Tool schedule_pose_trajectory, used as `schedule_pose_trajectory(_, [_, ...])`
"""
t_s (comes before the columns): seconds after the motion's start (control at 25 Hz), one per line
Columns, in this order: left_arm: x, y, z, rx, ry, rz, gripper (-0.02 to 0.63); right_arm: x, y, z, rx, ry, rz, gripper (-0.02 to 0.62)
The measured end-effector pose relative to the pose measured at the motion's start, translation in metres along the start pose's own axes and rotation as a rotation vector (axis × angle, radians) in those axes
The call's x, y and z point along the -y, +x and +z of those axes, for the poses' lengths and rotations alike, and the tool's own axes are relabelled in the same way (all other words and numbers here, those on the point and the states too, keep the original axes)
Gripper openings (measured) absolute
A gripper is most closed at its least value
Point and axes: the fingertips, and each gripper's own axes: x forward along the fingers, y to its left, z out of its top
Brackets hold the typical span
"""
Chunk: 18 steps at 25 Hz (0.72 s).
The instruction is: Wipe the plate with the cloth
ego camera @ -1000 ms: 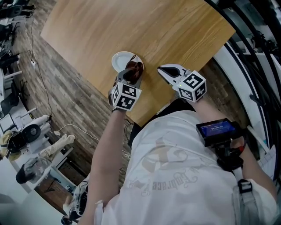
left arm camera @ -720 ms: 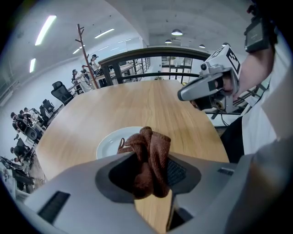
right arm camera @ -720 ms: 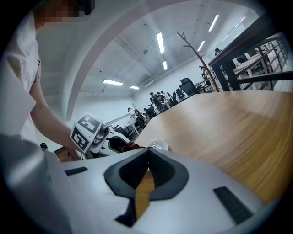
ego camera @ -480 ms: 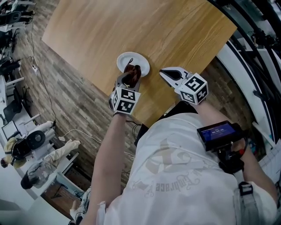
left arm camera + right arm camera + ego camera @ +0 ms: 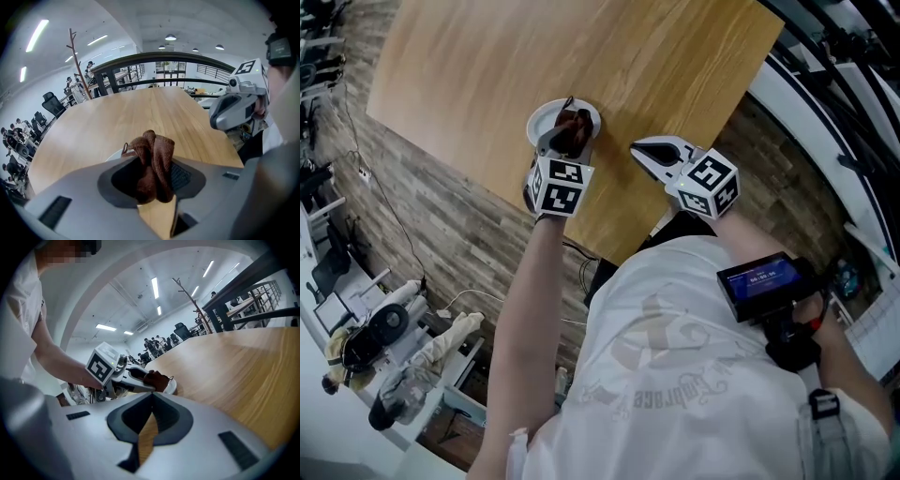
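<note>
A small white plate (image 5: pixel 546 119) sits near the front edge of the wooden table (image 5: pixel 534 52). My left gripper (image 5: pixel 566 139) is shut on a bunched brown cloth (image 5: pixel 571 129) and holds it down on the plate. In the left gripper view the cloth (image 5: pixel 153 159) fills the jaws, and only a sliver of the plate (image 5: pixel 116 154) shows behind it. My right gripper (image 5: pixel 641 150) hovers over the table to the right of the plate, shut and holding nothing. The right gripper view shows the left gripper (image 5: pixel 137 382), the cloth (image 5: pixel 157 378) and the plate (image 5: pixel 171 388).
The table's front edge (image 5: pixel 581 248) runs close under both grippers, with wood-plank floor (image 5: pixel 441 197) below it. A dark railing (image 5: pixel 825 84) borders the table's right side. Office chairs and gear (image 5: pixel 366 337) stand on the floor at lower left.
The left gripper has slid the cloth a short way across the plate, from its near right rim towards the middle. The right gripper has stayed where it was.
</note>
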Motion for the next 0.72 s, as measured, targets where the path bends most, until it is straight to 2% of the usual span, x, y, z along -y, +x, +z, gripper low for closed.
schedule_pose_trajectory(0.36, [-0.022,-0.003,0.013,0.019,-0.077,0.039,0.169,0.003,-0.006,-0.008,0.012,0.017,-0.025,0.014])
schedule_pose_trajectory(0.72, [-0.048,0.018,0.021,0.012,-0.101,0.039,0.169,0.008,-0.005,-0.009,0.012,0.021,-0.035,0.014])
